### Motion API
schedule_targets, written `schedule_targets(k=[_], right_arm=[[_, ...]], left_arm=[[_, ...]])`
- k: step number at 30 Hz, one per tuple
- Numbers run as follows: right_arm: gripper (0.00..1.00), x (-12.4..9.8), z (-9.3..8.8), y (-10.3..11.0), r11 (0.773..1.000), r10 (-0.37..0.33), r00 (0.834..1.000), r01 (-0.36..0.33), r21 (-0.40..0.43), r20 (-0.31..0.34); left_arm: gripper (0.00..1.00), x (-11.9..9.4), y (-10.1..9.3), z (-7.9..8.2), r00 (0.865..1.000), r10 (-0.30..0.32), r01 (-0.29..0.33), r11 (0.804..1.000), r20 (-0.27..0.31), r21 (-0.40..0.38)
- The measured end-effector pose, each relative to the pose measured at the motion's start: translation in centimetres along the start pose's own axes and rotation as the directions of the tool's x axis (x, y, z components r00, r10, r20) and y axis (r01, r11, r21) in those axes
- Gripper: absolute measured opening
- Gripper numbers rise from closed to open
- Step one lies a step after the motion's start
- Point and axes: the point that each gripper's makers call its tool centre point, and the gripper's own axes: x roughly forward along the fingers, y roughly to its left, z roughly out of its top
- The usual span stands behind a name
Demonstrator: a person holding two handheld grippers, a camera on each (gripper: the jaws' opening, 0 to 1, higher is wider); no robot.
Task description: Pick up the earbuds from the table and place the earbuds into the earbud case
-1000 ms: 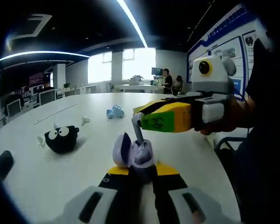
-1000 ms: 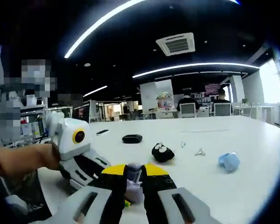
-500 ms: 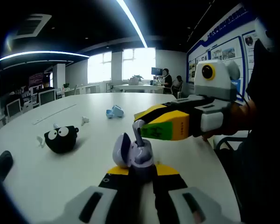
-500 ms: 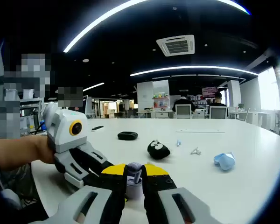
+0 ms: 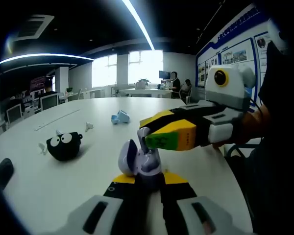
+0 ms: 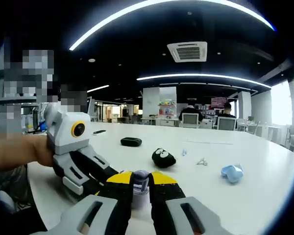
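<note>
On wall poster (image 5: 240,51), illegible print

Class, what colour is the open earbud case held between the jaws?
Pale lilac earbud case, clearest in the left gripper view.

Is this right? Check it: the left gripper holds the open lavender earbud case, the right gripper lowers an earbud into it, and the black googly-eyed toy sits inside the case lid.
One thing is wrong. In the left gripper view the black googly-eyed toy sits on the white table, apart from the open lavender earbud case. The left gripper does hold the case, and the right gripper lowers an earbud into it.
</note>
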Motion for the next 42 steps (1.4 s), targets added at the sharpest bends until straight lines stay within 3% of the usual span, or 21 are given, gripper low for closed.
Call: schedule_targets(k=[19,24,34,37,39,40,42], right_arm=[[0.12,-0.3,-1.5,0.1,1.0,-0.003,0.998,0.004,0.023,-0.065],[0.12,-0.4,-1.5,0.1,1.0,-0.002,0.998,0.004,0.026,-0.066],[0.14,-1.1,-0.2,-0.7,0.993,0.007,1.0,-0.003,0.121,-0.029],[0.17,-0.8,0.6,-0.9,0.98,0.06,0.998,-0.053,0.194,-0.028],[0.17,-0.3,1.3,-0.9,0.949,0.165,0.986,-0.148,0.279,-0.039],[0.18,-0.1,1.8,-1.0,0.923,0.21,0.977,-0.188,0.337,-0.031],[0.19,0.4,2.5,-1.7,0.849,0.296,0.955,-0.249,0.466,-0.029]], left_arm=[[0.19,0.0,0.0,0.0,1.0,-0.003,0.003,1.0,0.001,0.002],[0.19,0.0,-0.1,0.0,1.0,-0.004,0.004,1.0,0.001,0.003],[0.19,0.0,0.0,0.0,1.0,-0.004,0.004,1.0,0.001,0.001],[0.19,0.0,0.0,0.0,1.0,-0.004,0.004,1.0,0.001,0.001],[0.19,0.0,0.0,0.0,1.0,-0.005,0.005,1.0,0.002,0.001],[0.19,0.0,0.0,0.0,1.0,-0.005,0.005,1.0,0.002,0.001],[0.19,0.0,0.0,0.0,1.0,-0.004,0.004,1.0,0.002,0.002]])
